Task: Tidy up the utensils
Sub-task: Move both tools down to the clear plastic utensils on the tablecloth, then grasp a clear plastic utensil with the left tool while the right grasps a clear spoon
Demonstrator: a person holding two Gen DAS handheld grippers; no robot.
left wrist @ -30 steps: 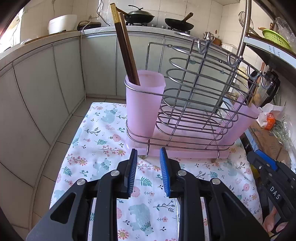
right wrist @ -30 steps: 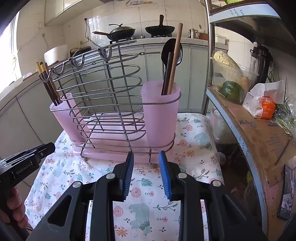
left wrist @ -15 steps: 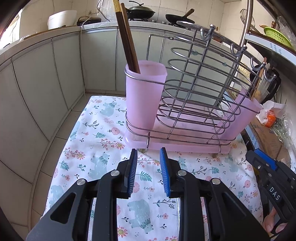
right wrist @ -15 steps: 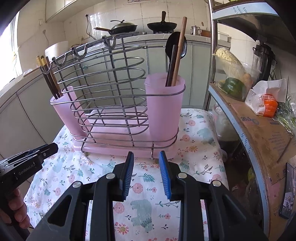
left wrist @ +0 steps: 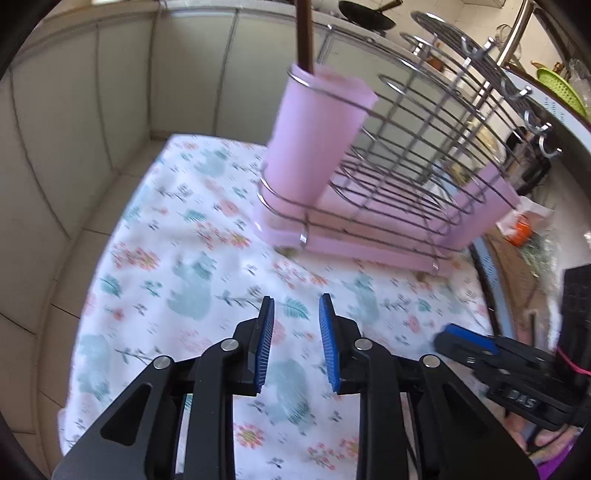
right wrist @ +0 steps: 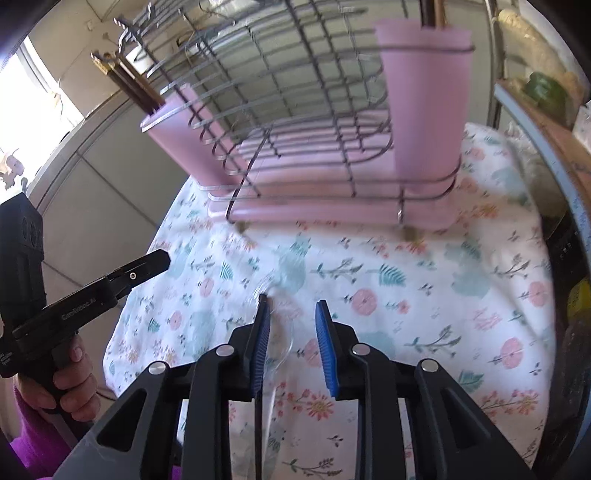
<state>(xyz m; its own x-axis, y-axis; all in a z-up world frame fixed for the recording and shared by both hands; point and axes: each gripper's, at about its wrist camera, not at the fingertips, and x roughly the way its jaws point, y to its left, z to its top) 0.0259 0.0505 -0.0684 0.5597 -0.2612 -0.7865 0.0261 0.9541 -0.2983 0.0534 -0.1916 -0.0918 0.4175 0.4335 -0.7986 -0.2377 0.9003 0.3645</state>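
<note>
A wire rack point(left wrist: 424, 155) on a pink tray stands on the floral cloth point(left wrist: 177, 258). Its near pink cup point(left wrist: 317, 136) holds dark chopsticks point(left wrist: 304, 33). In the right wrist view the right-hand cup point(right wrist: 424, 110) holds dark and wooden handles point(right wrist: 430, 11), and the far cup point(right wrist: 177, 125) holds chopsticks point(right wrist: 125, 77). A clear plastic spoon point(right wrist: 280, 332) lies on the cloth. My right gripper point(right wrist: 291, 314) hangs over it with jaws closing, the spoon close by the left pad and not pinched. My left gripper point(left wrist: 295, 325) is open and holds nothing.
Grey cabinet fronts point(left wrist: 74, 129) border the cloth on the left. A shelf point(right wrist: 554, 155) with food bags runs along the right. The other gripper point(right wrist: 147, 266) pokes in from the left, with a person's hand point(right wrist: 70, 373) on its grip.
Both grippers have tipped down and sunk toward the cloth, so the rack sits higher in both views. The clear spoon has come into sight under the right gripper.
</note>
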